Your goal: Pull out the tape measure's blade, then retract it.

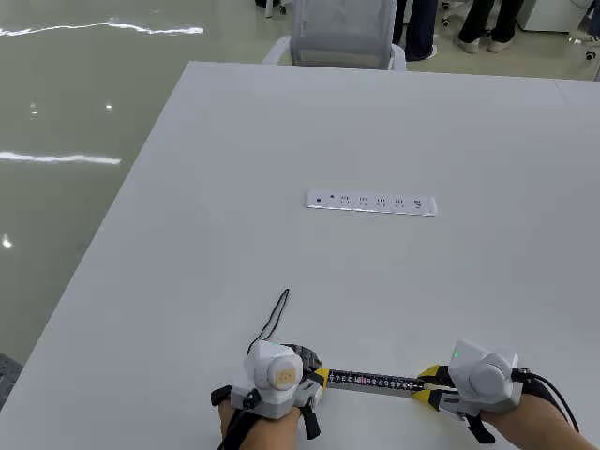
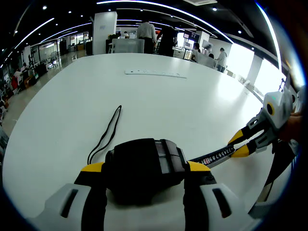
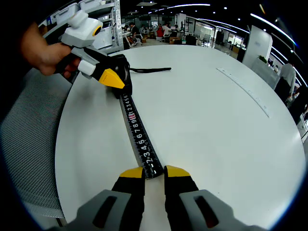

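Our two grippers have pale grey-white housings and black jaws tipped in yellow; the left gripper (image 1: 317, 378) carries a round cream disc (image 1: 284, 375), the right gripper (image 1: 427, 383) a small green light (image 1: 457, 353), with a black cable (image 1: 553, 394) looping behind it

Your black tape measure (image 2: 144, 166) sits close to you on the left. Its blade (image 3: 138, 134), black with white numerals, runs out flat to the right, partly extended. Its thin black strap (image 1: 277, 316) trails toward the far side.
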`<state>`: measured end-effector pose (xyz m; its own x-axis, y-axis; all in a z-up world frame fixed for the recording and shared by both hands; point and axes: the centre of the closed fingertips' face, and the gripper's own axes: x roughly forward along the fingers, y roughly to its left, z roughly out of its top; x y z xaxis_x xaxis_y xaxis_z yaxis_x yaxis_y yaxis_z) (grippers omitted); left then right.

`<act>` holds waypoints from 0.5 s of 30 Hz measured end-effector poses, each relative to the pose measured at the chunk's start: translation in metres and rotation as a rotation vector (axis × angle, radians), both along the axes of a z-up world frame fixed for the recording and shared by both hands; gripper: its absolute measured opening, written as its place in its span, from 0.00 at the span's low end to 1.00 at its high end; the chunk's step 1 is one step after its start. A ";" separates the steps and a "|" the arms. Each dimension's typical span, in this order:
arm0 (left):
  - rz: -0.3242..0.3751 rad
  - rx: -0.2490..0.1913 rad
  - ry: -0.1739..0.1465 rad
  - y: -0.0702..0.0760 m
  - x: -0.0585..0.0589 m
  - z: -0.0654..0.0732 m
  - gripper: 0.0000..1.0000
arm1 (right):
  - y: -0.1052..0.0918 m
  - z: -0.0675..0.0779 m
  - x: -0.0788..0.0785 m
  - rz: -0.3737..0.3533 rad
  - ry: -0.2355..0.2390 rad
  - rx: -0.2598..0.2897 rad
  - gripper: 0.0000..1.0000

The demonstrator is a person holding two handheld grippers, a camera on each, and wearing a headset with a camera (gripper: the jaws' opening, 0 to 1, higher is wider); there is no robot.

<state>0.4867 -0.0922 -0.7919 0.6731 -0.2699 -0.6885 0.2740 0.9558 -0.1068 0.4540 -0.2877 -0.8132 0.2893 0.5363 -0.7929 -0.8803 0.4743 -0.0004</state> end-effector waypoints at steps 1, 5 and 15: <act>0.000 0.000 0.000 0.000 0.000 0.000 0.61 | 0.001 0.000 0.000 0.000 0.001 0.000 0.14; 0.000 -0.001 0.002 0.000 0.000 0.001 0.61 | 0.003 0.000 0.000 0.004 -0.001 0.003 0.14; 0.001 -0.005 0.006 0.001 0.000 0.000 0.62 | 0.010 0.001 0.001 0.008 -0.002 0.007 0.14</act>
